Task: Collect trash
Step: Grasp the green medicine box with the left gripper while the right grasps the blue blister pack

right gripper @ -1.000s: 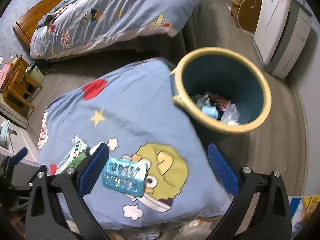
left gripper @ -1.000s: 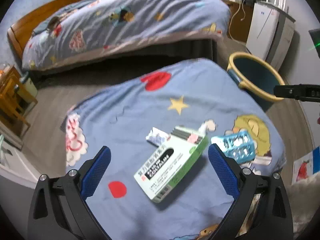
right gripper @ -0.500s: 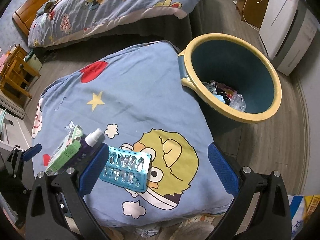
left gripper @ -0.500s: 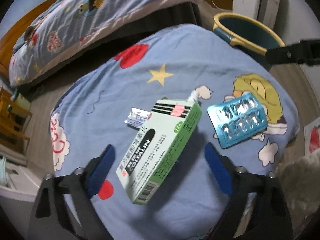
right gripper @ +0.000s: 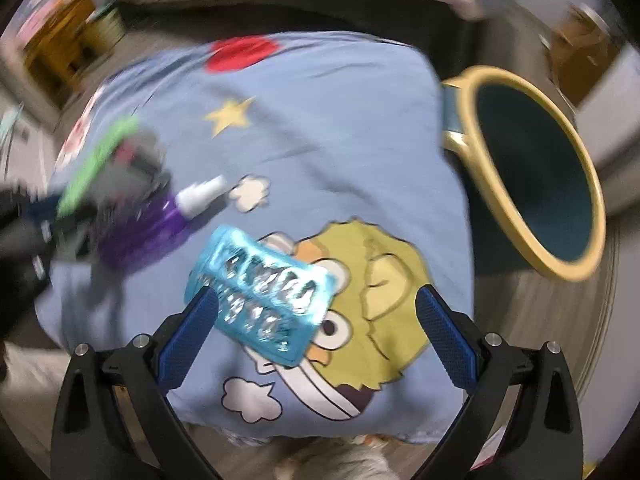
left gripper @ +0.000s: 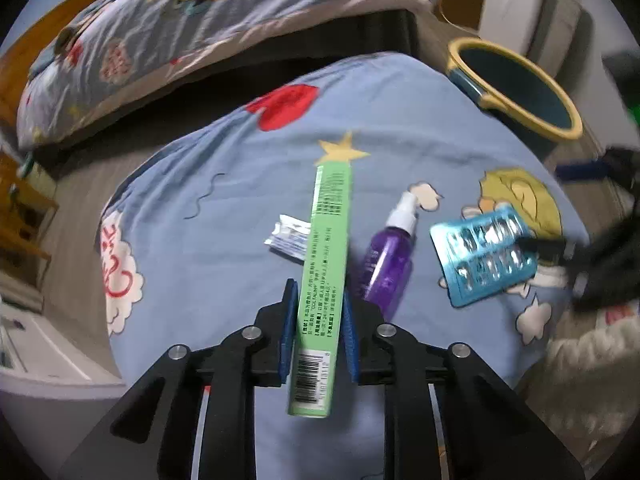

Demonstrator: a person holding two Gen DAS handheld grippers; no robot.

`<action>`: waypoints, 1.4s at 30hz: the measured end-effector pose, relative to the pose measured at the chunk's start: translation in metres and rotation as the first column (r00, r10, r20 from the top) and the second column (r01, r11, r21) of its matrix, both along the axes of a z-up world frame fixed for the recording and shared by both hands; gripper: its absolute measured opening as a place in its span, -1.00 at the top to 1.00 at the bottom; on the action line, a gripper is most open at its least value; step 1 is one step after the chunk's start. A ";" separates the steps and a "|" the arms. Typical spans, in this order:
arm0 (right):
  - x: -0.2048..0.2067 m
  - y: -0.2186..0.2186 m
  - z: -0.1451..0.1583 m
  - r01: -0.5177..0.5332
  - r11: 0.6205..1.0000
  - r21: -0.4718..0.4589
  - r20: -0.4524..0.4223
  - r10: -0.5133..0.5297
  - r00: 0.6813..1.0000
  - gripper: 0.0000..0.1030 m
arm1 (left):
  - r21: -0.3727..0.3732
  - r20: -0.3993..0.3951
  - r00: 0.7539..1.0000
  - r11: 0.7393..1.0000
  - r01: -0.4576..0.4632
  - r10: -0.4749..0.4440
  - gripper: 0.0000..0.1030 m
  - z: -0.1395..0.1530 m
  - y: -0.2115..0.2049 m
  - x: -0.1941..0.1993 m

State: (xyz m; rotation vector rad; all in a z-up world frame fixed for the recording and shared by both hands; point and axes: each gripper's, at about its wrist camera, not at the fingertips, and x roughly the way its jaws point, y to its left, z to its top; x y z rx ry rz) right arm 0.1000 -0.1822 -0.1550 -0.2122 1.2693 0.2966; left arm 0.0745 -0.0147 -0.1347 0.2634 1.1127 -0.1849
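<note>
The long green cardboard medicine box (left gripper: 325,280) stands on its narrow edge on the blue cartoon-print cushion (left gripper: 240,168), running away from the left wrist camera. The left tongs (left gripper: 317,332) are closing on it, blue pads against its two broad faces near the barcode end. It looks light and thin-walled, likely to dent under a hard squeeze, and its printed faces look smooth. Held this near one end, the far end may sag or swing.

Just to its right lies a purple plastic spray bottle with a white nozzle (left gripper: 386,264), round and probably prone to roll; on the other side, touching the box, sits a small crumpled white wrapper (left gripper: 290,236).

Further right, the blue foil blister pack (right gripper: 262,298) lies flat on the cushion, thin, springy and hard to get under; its long edges seem the best hold. The right tongs (right gripper: 316,336) stand wide apart over it, the left pad overlapping its corner, nothing gripped.

The teal bin with a yellow rim (right gripper: 536,168) stands beside the cushion's right edge, with no obstacle visible between it and the pack. A bed with a matching cover (left gripper: 200,20) lies behind.
</note>
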 end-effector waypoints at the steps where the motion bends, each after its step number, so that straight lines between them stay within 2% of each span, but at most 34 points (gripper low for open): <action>1: -0.002 0.006 -0.003 -0.040 0.999 -0.014 -0.001 0.040 0.999 -0.88 | -0.010 0.000 1.000 1.000 -0.014 0.014 0.60 0.002 0.004 0.001; 3: -0.007 0.018 -0.011 -0.110 0.993 -0.046 -0.008 0.110 0.994 -0.88 | -0.024 0.000 0.999 0.999 -0.033 0.034 0.60 0.004 0.009 0.003; 6: -0.017 0.039 -0.025 -0.239 0.962 -0.128 -0.012 0.240 0.971 -0.88 | -0.048 0.007 0.998 0.997 -0.061 0.061 0.60 0.009 0.017 0.006; 11: -0.025 0.054 -0.043 -0.339 0.924 -0.176 -0.016 0.342 0.940 -0.88 | -0.091 0.003 0.996 0.992 -0.087 0.088 0.60 0.014 0.024 0.008; 16: -0.007 0.048 -0.048 -0.294 0.953 -0.076 -0.031 0.293 0.956 -0.88 | -0.109 0.002 0.996 0.990 -0.085 0.086 0.60 0.015 0.024 0.010; 21: 0.012 0.034 -0.046 -0.201 0.979 0.013 -0.049 0.201 0.978 -0.64 | -0.121 0.000 0.996 0.989 -0.085 0.086 0.60 0.016 0.024 0.013; 24: 0.017 0.029 -0.043 -0.163 0.986 0.023 -0.046 0.164 0.985 -0.45 | -0.127 0.001 0.996 0.988 -0.089 0.090 0.60 0.016 0.024 0.016; 26: 0.020 0.024 -0.041 -0.132 0.990 0.044 -0.050 0.134 0.990 -0.40 | -0.130 0.003 0.996 0.987 -0.090 0.091 0.60 0.017 0.024 0.016; 30: 0.024 0.017 -0.035 -0.111 0.992 0.056 -0.035 0.113 0.993 -0.37 | -0.137 0.007 0.996 0.987 -0.086 0.088 0.60 0.019 0.024 0.016; 36: 0.022 0.004 -0.021 -0.056 0.991 0.121 -0.020 0.059 0.998 -0.37 | -0.133 0.018 0.997 0.988 -0.077 0.081 0.60 0.022 0.023 0.014; 42: 0.022 -0.007 0.018 -0.026 0.992 0.122 0.049 0.020 0.999 -0.37 | -0.152 0.056 0.995 0.986 -0.069 0.078 0.60 0.038 0.020 0.017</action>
